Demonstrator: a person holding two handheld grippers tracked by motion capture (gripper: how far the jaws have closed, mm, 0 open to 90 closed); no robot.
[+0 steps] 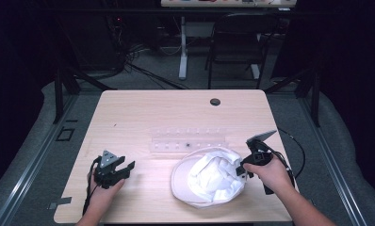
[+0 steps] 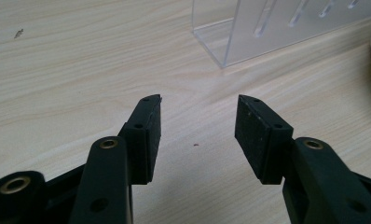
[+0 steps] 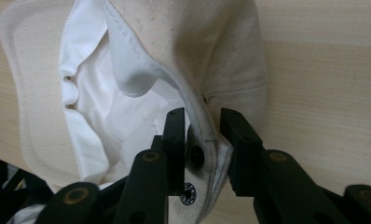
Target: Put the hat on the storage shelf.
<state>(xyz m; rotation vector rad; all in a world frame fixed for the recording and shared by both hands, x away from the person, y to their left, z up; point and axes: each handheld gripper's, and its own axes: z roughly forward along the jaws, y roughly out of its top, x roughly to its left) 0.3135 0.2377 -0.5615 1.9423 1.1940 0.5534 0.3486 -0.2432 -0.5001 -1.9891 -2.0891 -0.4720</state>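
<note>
1. The right gripper has its 2 fingers on either side of the rear edge of a white cap, which lies crown-down on the table with its hollow facing up. 1 finger sits inside the cap, the other outside, and the stitched band with a dark snap runs between them.
2. Those fingers look closed to the cloth but not fully clenched; a sliver of gap remains beside the outer one, so I read this as a grasp being made, not a settled one.
3. To do it well, I would press the fingers together squarely on the band, not on the loose lining just inside them. The band is the stiffest part, and thin lining would likely slip out.
4. Any lift should be slow, since the soft crown will probably sag away from the fingers.
5. The left gripper rests low over bare table, well apart from the cap, with its fingers spread wide and nothing between them.
6. Beyond the left fingers, toward their far right, stands a clear plastic rack with a row of slots. I can see nothing in the slots, though a small dark speck shows on it in the high view.
7. The cap's hollow holds only its own crumpled lining.
</note>
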